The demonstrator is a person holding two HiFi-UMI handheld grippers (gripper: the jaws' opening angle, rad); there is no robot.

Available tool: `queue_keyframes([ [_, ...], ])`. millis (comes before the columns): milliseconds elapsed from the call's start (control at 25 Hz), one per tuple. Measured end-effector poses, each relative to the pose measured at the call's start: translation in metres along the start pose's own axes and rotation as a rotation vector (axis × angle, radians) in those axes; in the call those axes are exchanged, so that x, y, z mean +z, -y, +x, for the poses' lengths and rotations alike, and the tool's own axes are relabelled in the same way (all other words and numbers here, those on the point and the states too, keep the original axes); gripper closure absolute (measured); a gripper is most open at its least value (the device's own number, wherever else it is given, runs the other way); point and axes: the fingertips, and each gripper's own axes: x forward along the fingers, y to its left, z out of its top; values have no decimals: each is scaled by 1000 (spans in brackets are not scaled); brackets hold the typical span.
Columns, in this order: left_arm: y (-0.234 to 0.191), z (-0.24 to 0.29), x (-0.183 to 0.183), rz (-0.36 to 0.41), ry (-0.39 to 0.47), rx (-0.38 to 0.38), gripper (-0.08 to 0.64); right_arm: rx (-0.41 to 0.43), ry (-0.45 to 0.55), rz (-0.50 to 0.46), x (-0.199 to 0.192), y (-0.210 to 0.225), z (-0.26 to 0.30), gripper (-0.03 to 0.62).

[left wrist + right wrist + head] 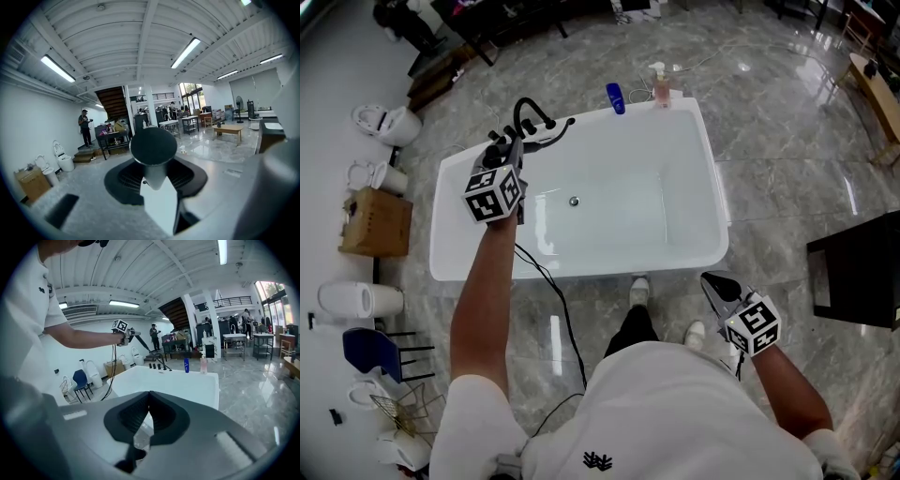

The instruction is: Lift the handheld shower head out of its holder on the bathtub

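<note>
Jaws of the left tool (155, 182) grip the shower head (153, 146) (right tool (149, 398) closed, empty).

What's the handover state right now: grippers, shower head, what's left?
Left gripper: shut on the shower head, its stem between the jaws, held up above the bathtub corner by the black fittings.
Right gripper: shut, empty, low at the person's right side, away from the tub.
Done: the head looks lifted out, with a dark hose running down to the fittings. The holder itself is hard to make out.
Left: confirm it is clear of the holder and mind the hose.
</note>
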Motion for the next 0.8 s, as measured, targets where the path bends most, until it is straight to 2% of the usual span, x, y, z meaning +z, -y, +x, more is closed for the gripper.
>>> queue_keyframes([
  [800, 54, -115, 13, -9, 62, 27, 426, 64, 6, -53, -11, -8, -38, 581],
])
